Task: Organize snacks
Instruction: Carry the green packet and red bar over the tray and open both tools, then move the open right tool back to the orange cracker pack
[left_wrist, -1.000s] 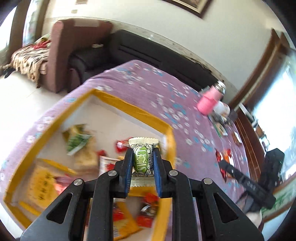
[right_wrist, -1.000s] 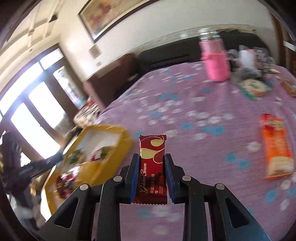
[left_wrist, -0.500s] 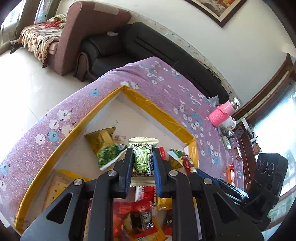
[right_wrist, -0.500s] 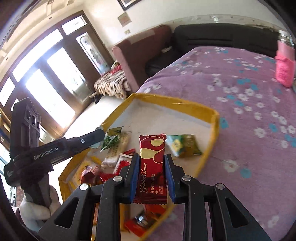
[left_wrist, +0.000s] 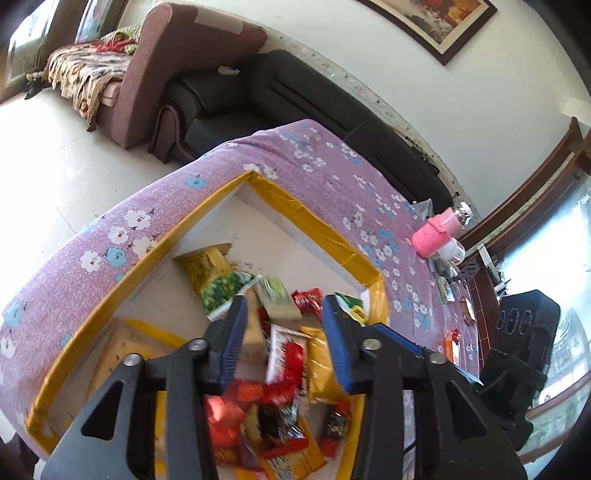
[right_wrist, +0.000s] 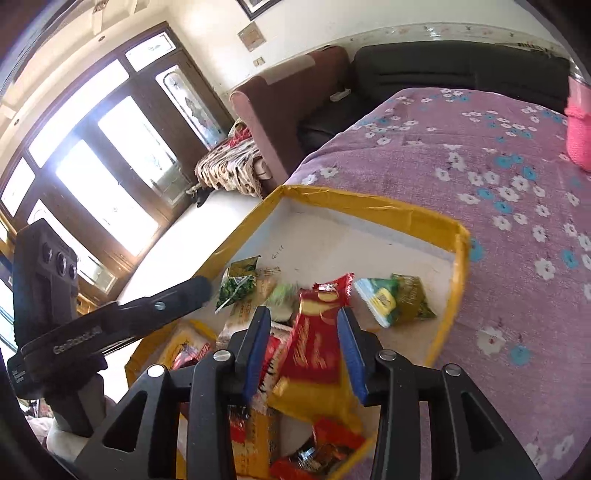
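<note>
Both grippers over the yellow-edged box (left_wrist: 306, 218), which sits on the purple flowered tabletop (left_wrist: 325, 173).

Left gripper (left_wrist: 282, 310): fingers spread, nothing between them. Just past the tips, blurred, a green snack (left_wrist: 277, 297), tilted, above the heap in the box; whether resting or in the air, cannot tell. Beside it a larger green-and-yellow packet (left_wrist: 218, 280) on the white box floor, and a small red wrapper (left_wrist: 308, 299) to the right. Closer in, a pile of red, orange and yellow packs (left_wrist: 280, 406) filling the near part of the box.

Right gripper (right_wrist: 303, 314): fingers spread as well, gripping nothing. Between them, blurred, a red-and-gold bar (right_wrist: 317, 332), tilted, apart from both pads, over the pile. To the right, a green-yellow pouch (right_wrist: 391, 301) lying on the box floor near the far wall. Left gripper also visible from this side, at the left edge of the box.

On the tabletop well beyond the box, a pink bottle (left_wrist: 437, 230); farther along, small items too tiny to name. Behind, a black sofa (left_wrist: 295, 99) and a brown armchair (left_wrist: 177, 70).
</note>
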